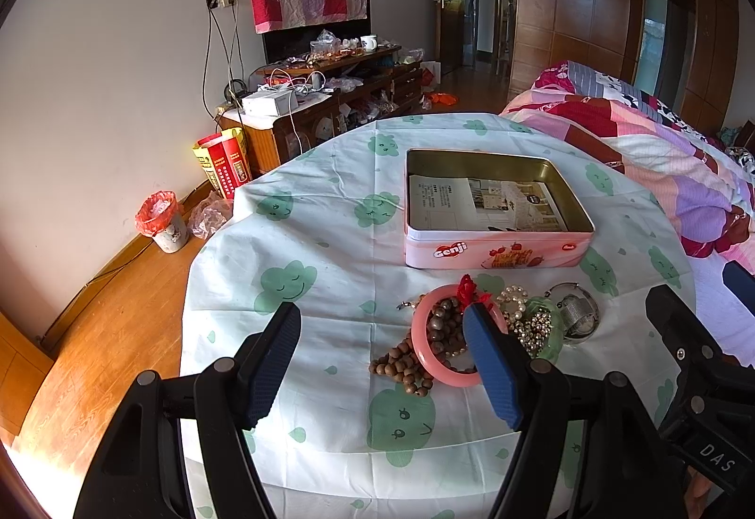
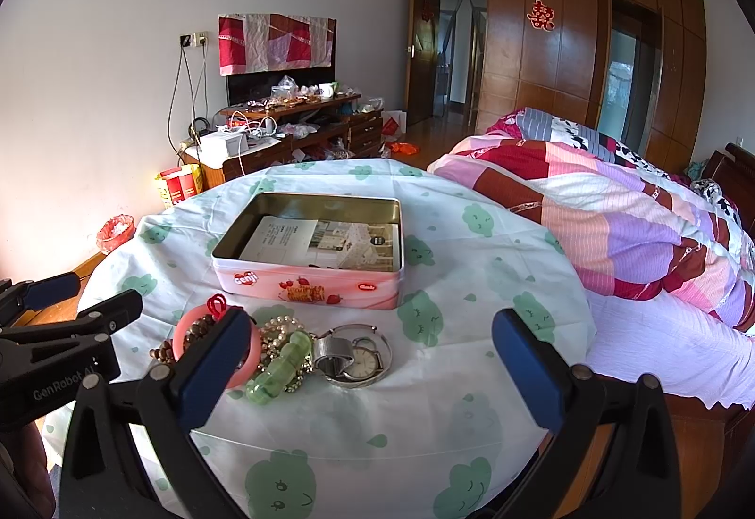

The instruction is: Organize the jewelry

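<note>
Left gripper [image 1: 383, 361]: your fingers are spread wide and holding nothing, hovering low over the near part of the tablecloth [image 1: 330, 236].
Left fingers vs jewelry: your right-hand finger [image 1: 490, 370] sits in front of the pink bangle [image 1: 424, 358], covering its right edge in the left wrist view; whether it touches, you can't tell. The wooden bead string [image 1: 401, 365] lies inside the gap, close to that finger.
Right gripper [image 2: 373, 356]: fingers wide apart here too, nothing between the pads.
Right fingers vs jewelry: your left-hand finger [image 2: 212, 365] overlaps the pink bangle in the right wrist view, and the rest of the pile sits inside the gap, toward that side. The other finger [image 2: 531, 368] stands well clear, over bare cloth.
Jewelry pile: one tight cluster on the cloth. Pink bangle with a red knotted cord [image 2: 217, 305] on its far rim, brown beads running through it, a pearl strand [image 2: 278, 325], a green bead bracelet [image 2: 281, 365] and a metal-band watch [image 2: 361, 361] inside a thin silver bangle [image 2: 384, 347].
Tin [image 2: 311, 278]: just beyond the pile, a pink biscuit tin, lid off, only printed paper [image 2: 325, 243] lying flat inside.
Far side: a patchwork quilt [image 2: 613, 217] on the bed beside the table.
</note>
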